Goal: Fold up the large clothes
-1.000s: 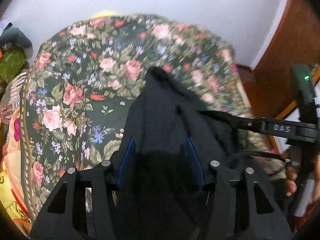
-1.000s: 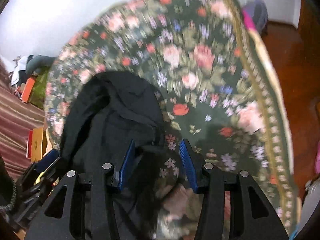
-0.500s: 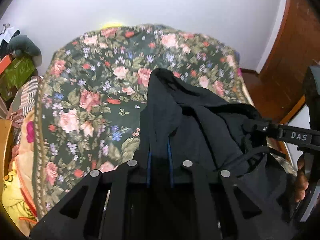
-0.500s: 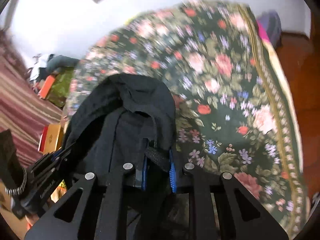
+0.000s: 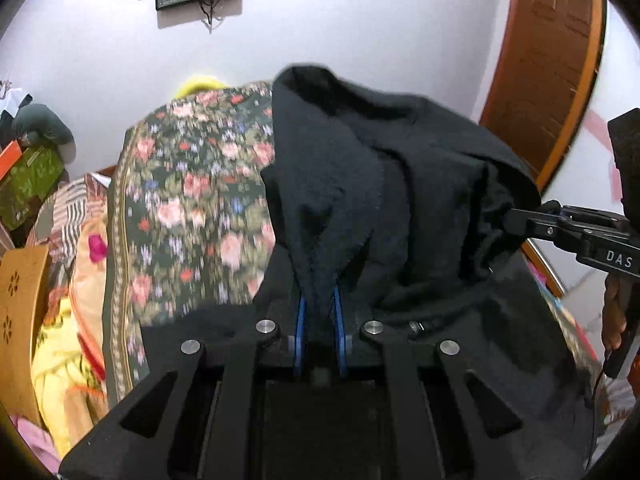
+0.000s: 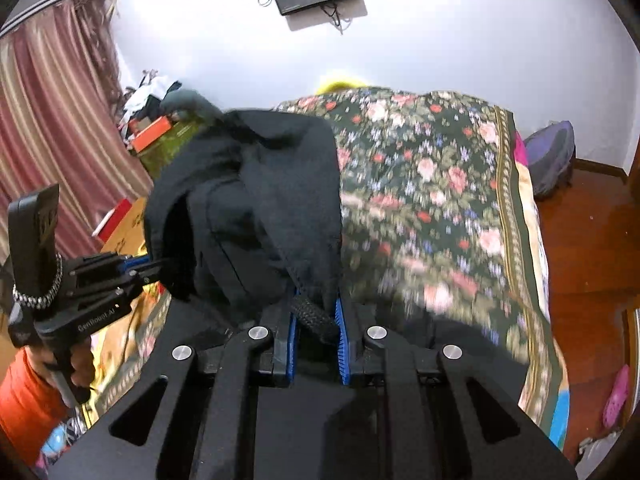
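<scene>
1. The left gripper point(image 5: 319, 312) is clamped narrow on a fold of the black garment point(image 5: 384, 184); its blue pads point(image 5: 300, 320) show only as thin strips, the rest buried in cloth.
2. The right gripper point(image 6: 316, 316) is likewise pinched tight on the black garment point(image 6: 260, 200), with a thick braided cord point(image 6: 314, 316) caught between its blue pads point(image 6: 341, 340).
3. The garment hangs bunched between the two grippers, lifted above the floral bedspread point(image 5: 192, 208); its full shape, sleeves and lower edge cannot be made out.
4. The bedspread is motion-blurred in both views, and the cloth hides much of it.
5. In the left view the right gripper point(image 5: 532, 224) enters from the right edge, its tips sunk in fabric.
6. In the right view the left gripper point(image 6: 156, 268) is partly cut off; an orange sleeve point(image 6: 24, 404) shows at the corner.
</scene>
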Motion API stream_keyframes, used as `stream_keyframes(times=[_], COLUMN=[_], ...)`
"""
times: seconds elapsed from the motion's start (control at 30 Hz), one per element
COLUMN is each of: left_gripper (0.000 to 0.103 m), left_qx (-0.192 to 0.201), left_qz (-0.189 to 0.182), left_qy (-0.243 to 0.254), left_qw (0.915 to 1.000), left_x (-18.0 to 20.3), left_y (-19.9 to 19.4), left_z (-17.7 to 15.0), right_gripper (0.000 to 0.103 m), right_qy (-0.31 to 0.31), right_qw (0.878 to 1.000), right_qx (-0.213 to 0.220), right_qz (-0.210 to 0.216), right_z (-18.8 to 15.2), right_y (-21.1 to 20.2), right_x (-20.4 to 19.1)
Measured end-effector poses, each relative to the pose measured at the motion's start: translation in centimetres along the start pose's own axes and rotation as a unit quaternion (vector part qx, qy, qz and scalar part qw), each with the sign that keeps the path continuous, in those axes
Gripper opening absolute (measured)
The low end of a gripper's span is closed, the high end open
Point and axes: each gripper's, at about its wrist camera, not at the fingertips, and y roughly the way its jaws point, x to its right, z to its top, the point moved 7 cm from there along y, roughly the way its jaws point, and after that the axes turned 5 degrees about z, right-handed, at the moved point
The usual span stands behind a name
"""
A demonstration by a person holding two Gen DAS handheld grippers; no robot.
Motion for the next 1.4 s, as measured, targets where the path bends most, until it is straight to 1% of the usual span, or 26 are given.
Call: stream_keyframes(times=[0.07,0.13,0.2,0.33,0.37,0.43,0.47,0.6,0.63,0.73,0.77,0.8,0.83,0.87,0.9,0.97,1.0,1.03,1.1,1.23,1.37,1.4], left_gripper=[0.011,0.011,0.012,0.012,0.012,0.012,0.012,0.012,0.012,0.014,0.019,0.026,0.03,0.038,0.043,0.046,0.049,0.049,0.05,0.05,0.05,0.049], left_qx=[-0.009,-0.019,-0.038,-0.073,-0.083,-0.093,-0.098,-0.108,-0.106,-0.086,-0.075,-0.065,-0.057,-0.046,-0.033,-0.018,-0.014,-0.011,-0.013,-0.028,-0.039,-0.042], left_qz=[-0.006,-0.002,-0.002,-0.002,0.003,0.013,0.015,0.015,0.014,0.011,0.009,0.007,0.007,0.009,0.011,0.009,0.007,0.007,0.012,0.011,0.033,0.031], left_qy=[0.003,0.01,0.011,0.006,0.004,0.006,0.009,0.014,0.011,0.0,-0.001,-0.002,-0.002,-0.002,-0.002,-0.004,-0.004,-0.003,-0.002,-0.006,-0.017,-0.021], left_qw=[0.9999,0.9998,0.9992,0.9973,0.9966,0.9956,0.995,0.994,0.9942,0.9962,0.9971,0.9979,0.9983,0.9989,0.9994,0.9998,0.9999,0.9999,0.9998,0.9995,0.9985,0.9984], left_x=[0.3,0.6,0.9,1.5,1.5,1.5,1.6,1.4,1.3,0.7,0.6,0.5,0.3,0.0,-0.1,-0.3,-0.3,-0.4,-0.7,-1.2,-2.6,-2.8], left_y=[-0.8,-1.0,-0.8,-0.1,0.1,0.1,0.0,-1.3,-1.7,-3.7,-4.6,-5.2,-5.6,-6.1,-6.7,-7.1,-7.1,-6.9,-5.9,-3.6,-0.8,-0.3], left_z=[-2.2,-4.3,-6.6,-10.3,-11.3,-12.9,-13.8,-15.7,-15.8,-15.4,-15.0,-14.6,-14.1,-13.6,-13.0,-12.0,-11.6,-11.1,-10.4,-9.9,-9.5,-9.4], right_gripper=[0.014,0.014,0.014,0.015,0.017,0.018,0.018,0.019,0.019,0.022,0.025,0.027,0.032,0.035,0.036,0.048,0.051,0.054,0.054,0.054,0.054,0.054], right_qy=[-0.001,-0.001,0.003,-0.018,-0.023,-0.031,-0.039,-0.064,-0.066,-0.07,-0.071,-0.073,-0.075,-0.075,-0.075,-0.074,-0.073,-0.072,-0.072,-0.072,-0.079,-0.077], right_qw=[1.0,1.0,0.999,0.997,0.996,0.994,0.992,0.99,0.989,0.989,0.989,0.99,0.99,0.991,0.993,0.994,0.995,0.996,0.996,0.995,0.994,0.994], right_qx=[-0.01,-0.02,-0.035,-0.072,-0.082,-0.1,-0.109,-0.11,-0.112,-0.114,-0.114,-0.112,-0.107,-0.099,-0.089,-0.072,-0.063,-0.056,-0.051,-0.063,-0.076,-0.079], right_qz=[-0.002,-0.006,-0.008,-0.033,-0.037,-0.043,-0.052,-0.067,-0.067,-0.062,-0.057,-0.052,-0.048,-0.041,-0.032,-0.019,-0.013,-0.009,0.003,0.016,0.022,0.024], right_z=[-1.9,-3.5,-5.1,-8.0,-8.5,-9.6,-10.0,-10.7,-10.9,-11.1,-11.0,-10.8,-10.8,-10.4,-9.9,-8.9,-8.3,-7.9,-6.9,-5.5,-4.8,-4.7], right_y=[-0.3,-0.4,-0.1,1.0,1.3,1.5,1.6,0.2,-0.1,-0.9,-1.3,-1.6,-1.8,-2.3,-2.7,-3.1,-3.2,-3.1,-2.5,0.3,3.5,4.4], right_x=[-0.4,-0.7,-0.8,-1.0,-1.0,-1.1,-1.0,-1.3,-1.5,-1.9,-2.1,-2.4,-3.0,-3.4,-3.8,-4.4,-4.7,-5.0,-5.7,-6.3,-6.4,-6.3])
